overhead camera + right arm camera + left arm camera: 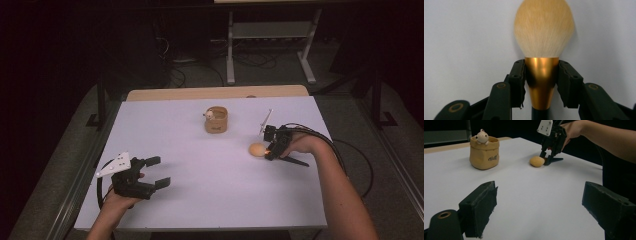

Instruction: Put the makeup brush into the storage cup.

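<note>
Right tongs (541, 82) pinch the gold metal collar of a fluffy tan makeup brush (544, 30), lying at four o'clock on the white table (210, 165). Grip looks slightly loose; the tapered collar could slip. Left tongs (152, 172) gape, empty, at seven o'clock.

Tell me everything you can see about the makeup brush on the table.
The makeup brush has a full, rounded head of soft, pale golden bristles, a shiny gold metal-looking collar that narrows downward, and a dark handle. It lies on the white table, toward its right side, to the right of the tan pot. The right gripper is shut on its collar, one black jaw pressing each side. Its handle tip pokes out behind the gripper.
</note>
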A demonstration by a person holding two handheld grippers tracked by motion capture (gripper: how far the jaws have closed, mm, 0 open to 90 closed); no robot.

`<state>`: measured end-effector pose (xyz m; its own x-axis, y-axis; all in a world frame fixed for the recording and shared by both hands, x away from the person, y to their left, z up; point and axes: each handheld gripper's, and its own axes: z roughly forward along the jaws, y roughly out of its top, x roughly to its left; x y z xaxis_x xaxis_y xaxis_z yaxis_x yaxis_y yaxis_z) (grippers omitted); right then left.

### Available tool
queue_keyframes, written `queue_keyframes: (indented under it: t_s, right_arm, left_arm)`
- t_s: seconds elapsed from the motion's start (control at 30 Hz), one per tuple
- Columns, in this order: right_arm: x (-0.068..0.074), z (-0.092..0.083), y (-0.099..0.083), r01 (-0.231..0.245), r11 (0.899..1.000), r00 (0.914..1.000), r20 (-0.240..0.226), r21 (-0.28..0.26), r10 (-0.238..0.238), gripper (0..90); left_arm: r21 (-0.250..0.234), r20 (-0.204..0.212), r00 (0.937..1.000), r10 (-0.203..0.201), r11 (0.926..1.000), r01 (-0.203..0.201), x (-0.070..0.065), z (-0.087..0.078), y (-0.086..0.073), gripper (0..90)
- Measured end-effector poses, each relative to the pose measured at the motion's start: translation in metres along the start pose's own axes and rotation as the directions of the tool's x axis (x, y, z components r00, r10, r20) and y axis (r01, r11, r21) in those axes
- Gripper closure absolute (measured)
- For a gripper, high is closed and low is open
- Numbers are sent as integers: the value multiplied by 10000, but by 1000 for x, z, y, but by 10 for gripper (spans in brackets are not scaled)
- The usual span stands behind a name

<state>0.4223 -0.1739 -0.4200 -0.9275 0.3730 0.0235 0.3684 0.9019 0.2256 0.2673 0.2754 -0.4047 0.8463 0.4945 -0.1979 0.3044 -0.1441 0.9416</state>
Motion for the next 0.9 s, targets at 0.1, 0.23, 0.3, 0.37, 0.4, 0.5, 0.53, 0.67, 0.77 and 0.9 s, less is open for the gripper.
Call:
queue_keyframes:
  t_s: [0.1,0.23,0.3,0.37,0.4,0.5,0.53,0.67,0.77,0.9]
  right_arm:
    - [1,0,0,-44,10000,10000,31,27,44,591]
    - [1,0,1,-91,9999,9999,85,76,90,592]
    - [1,1,1,-85,9999,9999,89,85,85,594]
    - [3,0,1,-80,9999,9998,171,119,78,606]
    - [3,0,1,-80,9999,9998,171,119,78,606]
    - [3,0,1,-44,10000,9998,198,48,43,609]
    - [3,0,0,-40,10000,9998,195,39,40,609]
    - [3,-1,-1,-254,9996,9996,137,-118,256,610]
    - [4,-3,-3,-482,9983,9988,111,-341,486,610]
    - [7,-7,-4,-596,9954,9978,255,-755,617,610]
  left_arm:
    - [-18,27,10000,-19,10000,19,0,0,0,120]
    - [-10,36,10000,-27,10000,27,-1,1,0,120]
    - [-13,37,10000,-9,10000,9,0,1,0,121]
    - [-24,17,10000,-16,10000,16,0,0,0,120]
    - [-24,17,10000,-16,10000,16,0,0,0,120]
    - [-2,28,10000,2,10000,-2,0,0,0,120]
    - [-9,28,10000,-6,10000,6,0,0,0,121]
    - [-17,63,10000,-15,10000,15,-1,1,0,120]
    - [-23,77,10000,-17,10000,18,-1,1,0,121]
    - [-12,70,10000,-10,10000,10,-2,2,0,121]
